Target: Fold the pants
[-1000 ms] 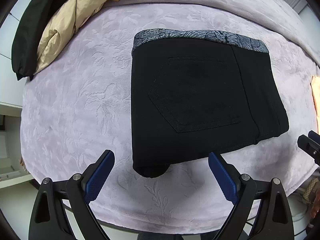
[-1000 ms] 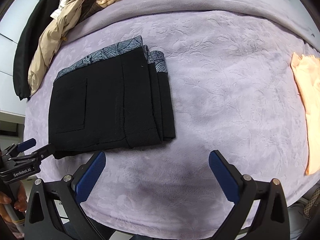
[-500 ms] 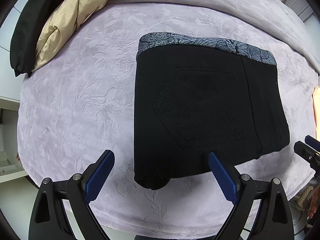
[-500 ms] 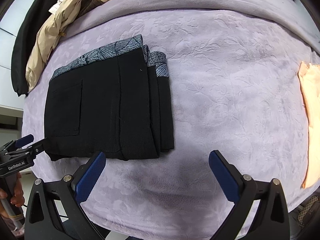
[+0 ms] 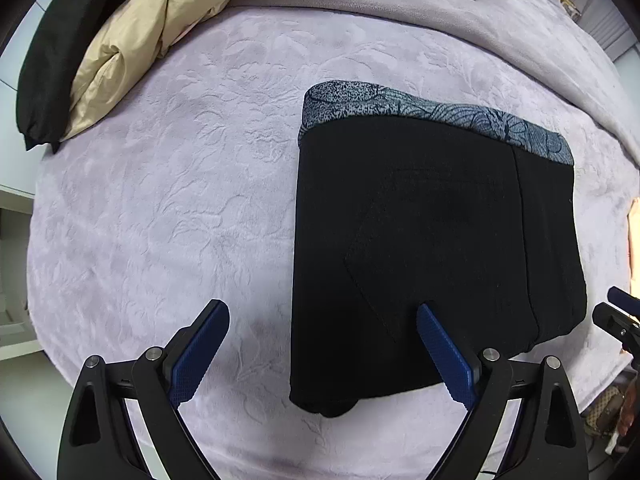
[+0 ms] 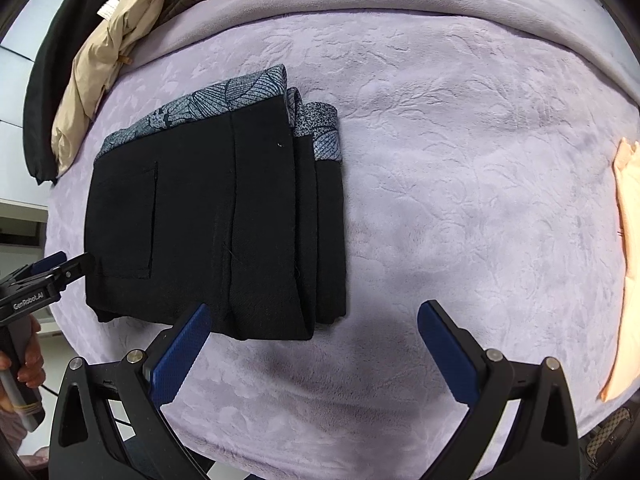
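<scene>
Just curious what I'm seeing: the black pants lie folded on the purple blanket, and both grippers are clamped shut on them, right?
Not quite. The black pants do lie folded on the purple blanket, but the left gripper and right gripper are open, holding nothing, as both wrist views show.

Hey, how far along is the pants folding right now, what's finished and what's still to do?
Mostly done, it seems: the black pants lie on the lavender blanket as a compact stack, with several layers showing at the patterned waistband. In hand: nothing. The left gripper and right gripper are both open above the near edge. Left, probably only squaring up the slightly staggered layers or moving the stack.
</scene>
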Action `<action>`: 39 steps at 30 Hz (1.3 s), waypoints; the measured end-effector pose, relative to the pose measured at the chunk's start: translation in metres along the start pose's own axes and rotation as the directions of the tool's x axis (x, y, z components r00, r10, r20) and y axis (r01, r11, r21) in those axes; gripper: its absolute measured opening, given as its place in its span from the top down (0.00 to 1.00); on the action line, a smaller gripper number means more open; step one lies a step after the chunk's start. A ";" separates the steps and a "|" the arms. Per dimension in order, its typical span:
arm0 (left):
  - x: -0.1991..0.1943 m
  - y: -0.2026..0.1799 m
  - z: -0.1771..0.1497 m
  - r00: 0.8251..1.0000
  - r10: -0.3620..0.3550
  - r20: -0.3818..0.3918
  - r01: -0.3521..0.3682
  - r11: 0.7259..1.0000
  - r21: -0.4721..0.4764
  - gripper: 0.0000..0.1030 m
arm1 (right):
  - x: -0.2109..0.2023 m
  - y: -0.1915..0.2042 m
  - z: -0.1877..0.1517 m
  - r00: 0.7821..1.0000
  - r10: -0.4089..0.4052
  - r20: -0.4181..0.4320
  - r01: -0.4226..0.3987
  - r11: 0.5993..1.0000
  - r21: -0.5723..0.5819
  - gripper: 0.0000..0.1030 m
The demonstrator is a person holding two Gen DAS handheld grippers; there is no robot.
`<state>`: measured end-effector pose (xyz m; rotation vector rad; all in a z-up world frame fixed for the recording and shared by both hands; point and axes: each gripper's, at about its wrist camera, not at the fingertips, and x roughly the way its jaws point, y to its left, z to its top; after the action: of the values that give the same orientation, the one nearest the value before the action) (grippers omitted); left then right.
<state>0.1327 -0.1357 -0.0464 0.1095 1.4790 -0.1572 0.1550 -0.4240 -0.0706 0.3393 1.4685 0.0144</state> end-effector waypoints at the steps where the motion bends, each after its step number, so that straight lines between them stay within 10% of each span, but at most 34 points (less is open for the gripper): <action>1: 0.002 0.003 0.002 1.000 -0.020 0.003 0.020 1.000 0.002 0.07 | 0.002 -0.004 0.002 0.999 0.034 -0.004 -0.034 0.999 0.006 0.00; 13: 0.025 0.045 0.034 0.947 -0.321 0.019 0.321 0.947 0.014 0.07 | 0.040 -0.046 0.024 0.926 0.378 -0.008 -0.376 0.922 0.095 0.00; 22: 0.065 0.038 0.047 0.860 -0.509 -0.032 0.510 0.857 0.068 0.07 | 0.092 -0.069 0.044 0.726 0.688 -0.007 -0.677 0.716 0.173 0.00; 25: 0.069 0.028 0.047 0.853 -0.521 -0.039 0.523 0.849 0.081 0.07 | 0.105 -0.059 0.050 0.725 0.688 -0.028 -0.677 0.719 0.160 0.00; 28: 0.073 0.027 0.046 0.858 -0.513 -0.035 0.514 0.855 0.065 0.06 | 0.111 -0.050 0.055 0.772 0.634 -0.051 -0.616 0.765 0.187 0.04; 30: 0.070 0.024 0.044 0.862 -0.507 -0.019 0.507 0.860 0.054 0.12 | 0.109 -0.050 0.053 0.811 0.583 -0.051 -0.560 0.798 0.224 0.24; 35: 0.043 0.015 0.037 0.880 -0.474 0.017 0.471 0.877 0.094 0.31 | 0.086 -0.051 0.042 0.787 0.617 0.017 -0.602 0.762 0.238 0.52; 39: 0.018 0.019 0.036 0.868 -0.496 0.034 0.490 0.865 0.104 0.35 | 0.069 -0.048 0.033 0.759 0.649 0.049 -0.639 0.729 0.245 0.56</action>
<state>0.1730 -0.1234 -0.0615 -0.2046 1.4139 -0.6416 0.1851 -0.4621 -0.1466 1.0590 1.3257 0.4078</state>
